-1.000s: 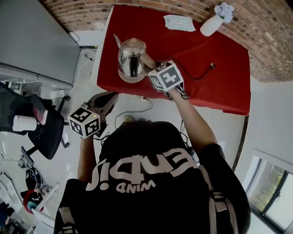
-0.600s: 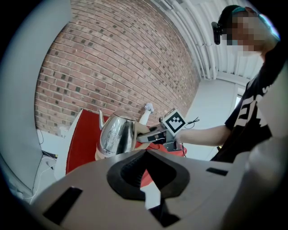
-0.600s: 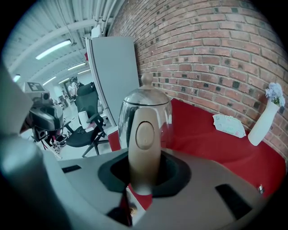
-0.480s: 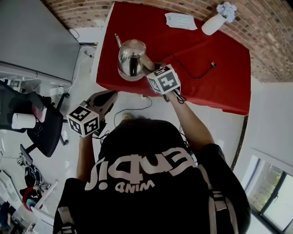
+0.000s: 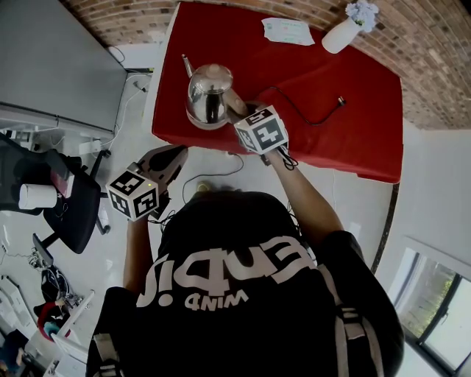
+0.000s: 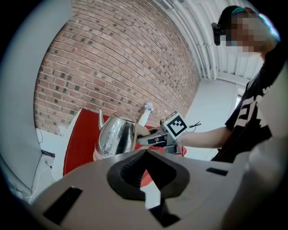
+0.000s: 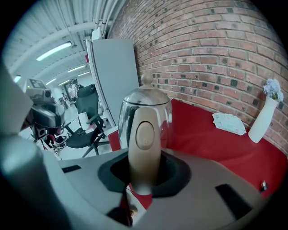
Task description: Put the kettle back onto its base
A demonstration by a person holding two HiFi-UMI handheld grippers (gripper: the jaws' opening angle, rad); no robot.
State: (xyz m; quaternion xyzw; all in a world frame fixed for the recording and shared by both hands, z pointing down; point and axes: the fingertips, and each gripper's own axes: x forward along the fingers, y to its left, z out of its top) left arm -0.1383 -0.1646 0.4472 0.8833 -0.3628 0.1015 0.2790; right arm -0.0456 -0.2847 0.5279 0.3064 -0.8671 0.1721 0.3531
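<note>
Right claw [image 7: 142, 176] clamped on beige handle [image 7: 142, 134] of steel kettle [image 5: 208, 94], which stands upright near red surface's [image 5: 346, 132] front-left edge; left claw [image 6: 144, 176] closed, empty, off-surface at kettle's 7 o'clock.

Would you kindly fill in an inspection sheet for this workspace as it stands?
Surface: red table, set against the brick wall.
Job's things: steel kettle upright near the table's near left corner; base not clearly seen.
Clutter: white vase with flowers and a paper at the far edge.
Grippers: right gripper shut on the kettle's handle; left gripper shut, empty, off the table.
Cables: black cable lying on the table, its plug free.
Surroundings: grey cabinet and office chair to the left.
</note>
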